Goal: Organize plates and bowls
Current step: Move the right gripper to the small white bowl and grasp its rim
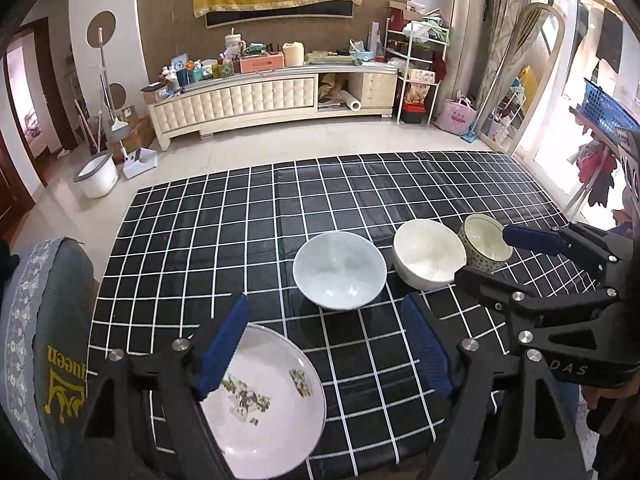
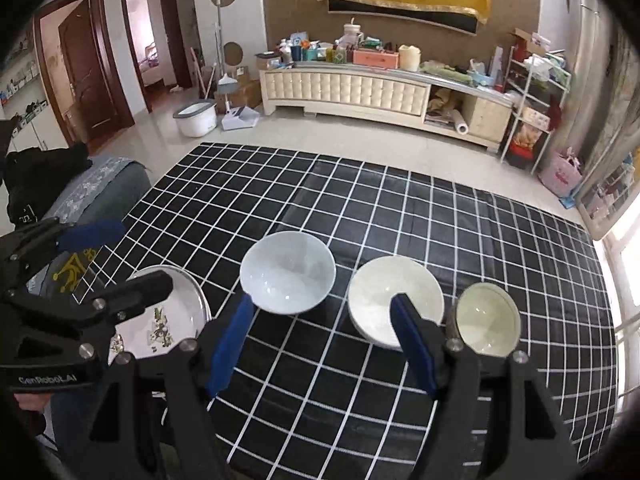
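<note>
Four dishes are lined up along the near edge of the worktop (image 1: 360, 184): a flowered plate (image 1: 264, 404) at the left corner, then a pale blue bowl (image 1: 339, 270), a white bowl (image 1: 428, 254) and a small patterned bowl (image 1: 486, 246) touching it. The left tool (image 1: 320, 350) is held wide above the plate, empty; the right tool (image 2: 322, 344) is likewise wide and empty, near the white bowl. A glazed rim could slip from the pads if it is pinched shallowly, and the touching bowls could be knocked together if one is lifted carelessly.
</note>
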`<control>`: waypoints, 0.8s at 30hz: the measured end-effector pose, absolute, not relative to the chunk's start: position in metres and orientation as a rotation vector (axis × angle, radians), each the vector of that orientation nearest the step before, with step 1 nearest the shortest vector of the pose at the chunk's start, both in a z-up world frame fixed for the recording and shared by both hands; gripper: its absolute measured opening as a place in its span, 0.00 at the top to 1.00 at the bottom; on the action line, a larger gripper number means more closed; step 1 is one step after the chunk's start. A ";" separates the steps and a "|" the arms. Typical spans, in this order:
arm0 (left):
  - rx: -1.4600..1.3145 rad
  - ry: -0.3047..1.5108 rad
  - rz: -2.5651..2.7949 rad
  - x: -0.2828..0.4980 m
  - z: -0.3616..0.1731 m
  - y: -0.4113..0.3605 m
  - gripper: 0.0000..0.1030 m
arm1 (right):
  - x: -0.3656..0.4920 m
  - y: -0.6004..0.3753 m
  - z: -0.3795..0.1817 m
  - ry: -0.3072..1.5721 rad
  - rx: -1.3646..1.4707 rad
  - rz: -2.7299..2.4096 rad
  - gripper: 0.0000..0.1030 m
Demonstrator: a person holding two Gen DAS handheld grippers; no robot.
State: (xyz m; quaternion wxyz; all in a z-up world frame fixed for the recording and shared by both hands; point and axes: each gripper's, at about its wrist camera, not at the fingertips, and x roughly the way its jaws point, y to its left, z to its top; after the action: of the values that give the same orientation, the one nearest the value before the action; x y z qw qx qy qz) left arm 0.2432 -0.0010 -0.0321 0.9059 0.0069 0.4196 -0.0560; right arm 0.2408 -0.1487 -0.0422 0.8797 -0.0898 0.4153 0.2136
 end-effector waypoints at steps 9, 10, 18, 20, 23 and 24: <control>0.003 0.931 -0.140 0.288 -0.056 0.009 0.25 | 0.281 -0.136 -0.069 0.958 -0.210 0.472 0.27; 0.001 0.941 -0.131 0.294 -0.060 0.011 0.25 | 0.285 -0.136 -0.071 0.963 -0.203 0.479 0.27; -0.056 1.011 -0.096 0.326 -0.085 0.025 0.25 | 0.311 -0.126 -0.088 0.974 -0.264 0.527 0.27; -0.081 1.027 -0.097 0.331 -0.091 0.028 0.25 | 0.317 -0.122 -0.095 0.992 -0.272 0.564 0.27; -0.088 1.050 -0.090 0.338 -0.102 0.027 0.30 | 0.324 -0.115 -0.103 0.987 -0.314 0.574 0.34; -0.087 1.055 -0.089 0.339 -0.105 0.028 0.37 | 0.327 -0.114 -0.105 0.995 -0.318 0.576 0.40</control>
State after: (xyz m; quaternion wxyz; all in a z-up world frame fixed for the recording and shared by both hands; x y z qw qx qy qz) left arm 0.3393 0.0281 -0.1048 0.8623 -0.0417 0.5029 -0.0426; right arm 0.3267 -0.1137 -0.1049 0.8274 -0.1500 0.4683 0.2714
